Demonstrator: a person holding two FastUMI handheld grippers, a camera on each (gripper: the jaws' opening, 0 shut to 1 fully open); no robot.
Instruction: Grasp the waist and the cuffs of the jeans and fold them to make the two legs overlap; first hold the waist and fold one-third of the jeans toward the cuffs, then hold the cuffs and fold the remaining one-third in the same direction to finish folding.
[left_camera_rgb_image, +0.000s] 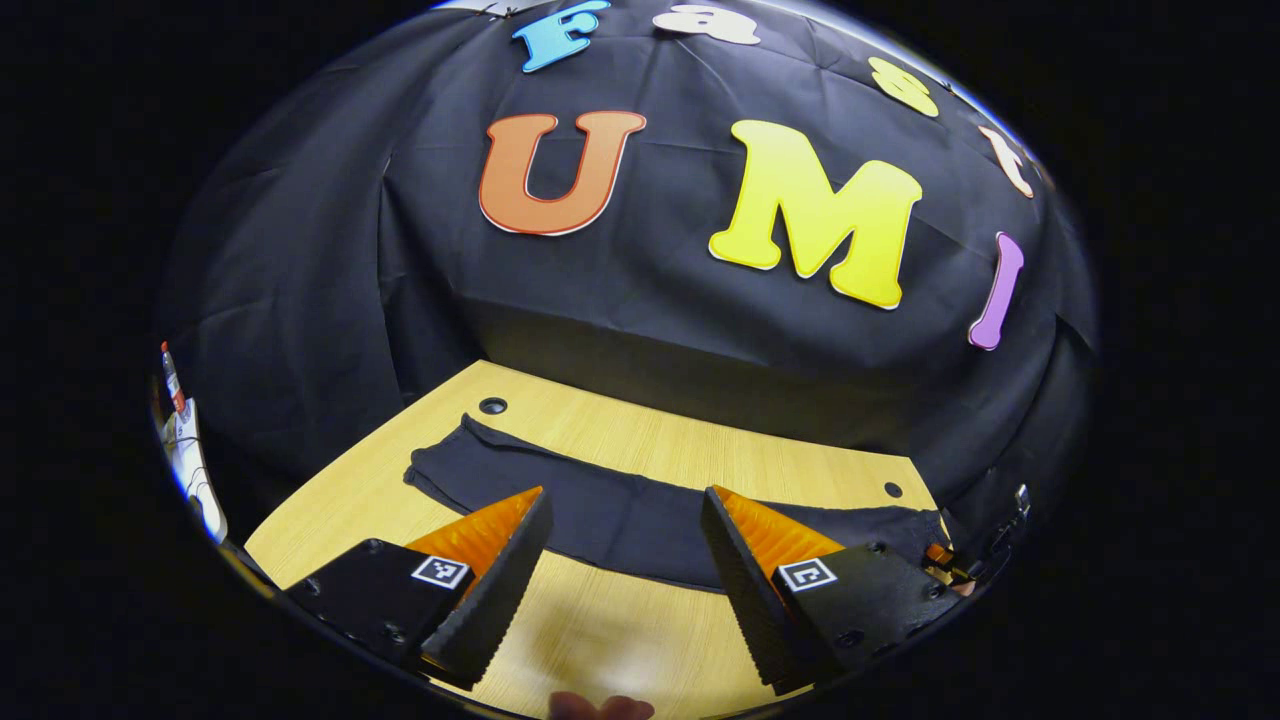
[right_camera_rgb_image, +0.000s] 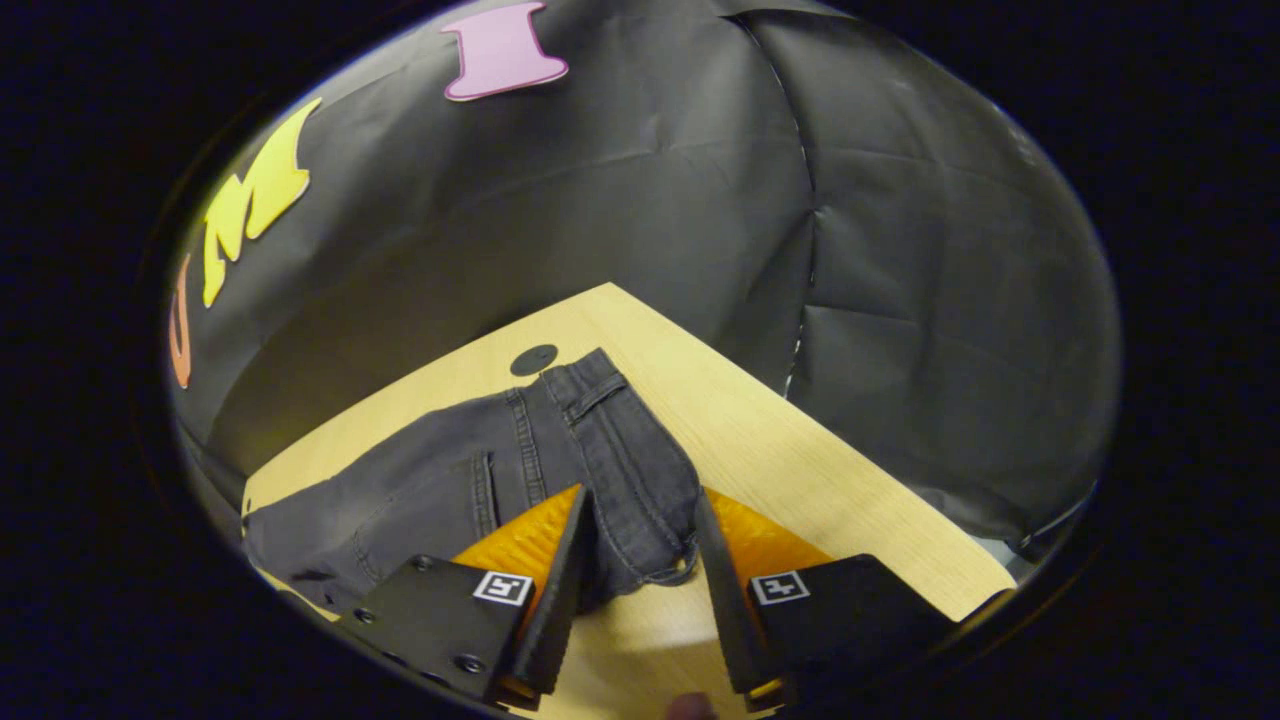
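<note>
Dark grey jeans (left_camera_rgb_image: 600, 515) lie flat on the wooden table (left_camera_rgb_image: 600, 430) as one long narrow strip. In the left gripper view the cuff end (left_camera_rgb_image: 450, 465) points left and the strip runs to the right edge. My left gripper (left_camera_rgb_image: 625, 495) is open above the strip's near edge, its fingers apart with the cloth showing between them. In the right gripper view the waist end (right_camera_rgb_image: 630, 450), with belt loops and a pocket, lies at the table's right side. My right gripper (right_camera_rgb_image: 640, 492) is open, one finger on each side of the waist's near corner, not pressing it.
Round cable holes sit in the tabletop near the back edge (left_camera_rgb_image: 492, 405) (left_camera_rgb_image: 893, 490) (right_camera_rgb_image: 533, 359). The black cloth wall stands close behind the table. The table's right edge (right_camera_rgb_image: 850, 470) runs beside the waist. Bare wood lies in front of the jeans (left_camera_rgb_image: 620, 630).
</note>
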